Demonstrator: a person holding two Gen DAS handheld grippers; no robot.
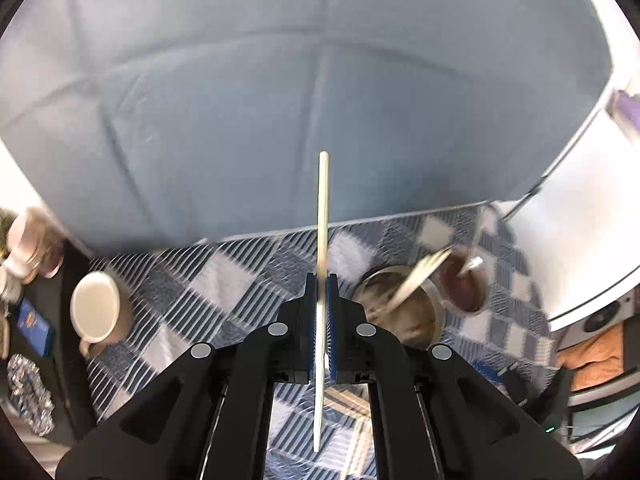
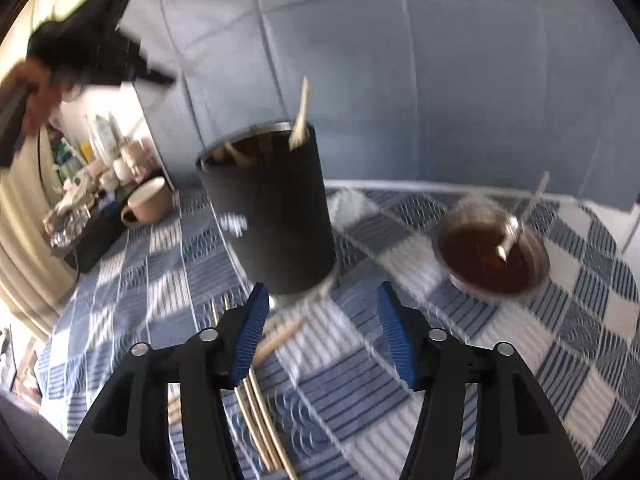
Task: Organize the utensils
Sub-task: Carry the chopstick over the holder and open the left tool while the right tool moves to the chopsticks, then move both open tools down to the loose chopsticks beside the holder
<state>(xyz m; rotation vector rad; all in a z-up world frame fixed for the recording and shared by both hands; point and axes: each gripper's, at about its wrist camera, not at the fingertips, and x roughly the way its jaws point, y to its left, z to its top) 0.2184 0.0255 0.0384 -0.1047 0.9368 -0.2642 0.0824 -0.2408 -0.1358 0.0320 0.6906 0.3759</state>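
Item: utensil sort, checked tablecloth (image 2: 460, 360).

- L gripper (image 1: 321, 296): jaws closed tight on one pale chopstick (image 1: 323, 208), gripped mid-length; stick runs fwd along the fingers, tip out over the cloth's far edge. Held up off the cloth.
- R gripper (image 2: 320, 340): jaws about half open, nothing between the pads. Low over the near part of the cloth.
- Black holder cup (image 2: 276, 216): upright, mid-cloth, utensils already standing in it; lies below and right of L gripper's stick.
- Loose chopsticks (image 2: 260, 408): flat on cloth, near edge, long axis roughly along R gripper's fingers, just under its left finger; R hand is the nearer.
- Brown bowl (image 2: 492, 256) w/ spoon (image 2: 510, 232): right of the cup, apart.
- Beige mug (image 2: 150, 200): far left edge.

Judged next: L drops its stick in the cup; R must shift left to straddle the loose ones.
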